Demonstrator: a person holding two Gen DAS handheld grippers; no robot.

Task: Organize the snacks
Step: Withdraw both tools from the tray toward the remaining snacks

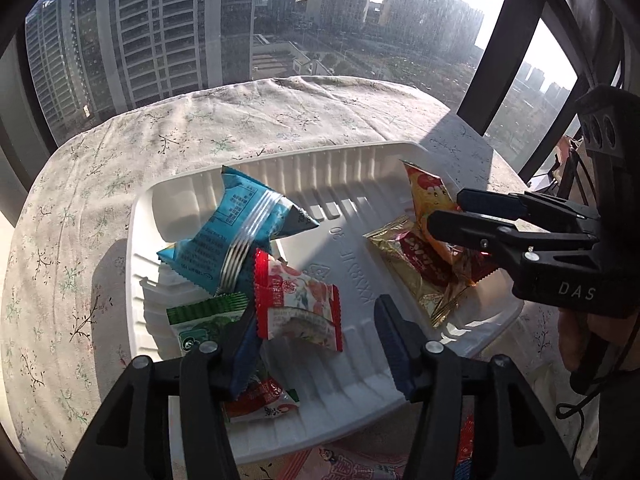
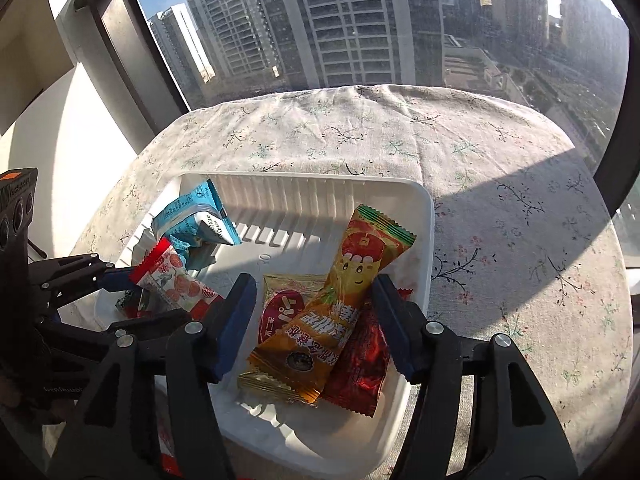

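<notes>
here, "das" shows on right gripper (image 1: 442,216); both jaws open over white tray (image 1: 344,168), left gripper (image 1: 316,344) too.

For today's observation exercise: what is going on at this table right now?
A person is sorting snack packets into a white tray on a cloth-covered table by the window. The left claw and the right claw both stand open above the tray, gripping nothing. A blue packet, an orange packet and others already lie inside.
</notes>
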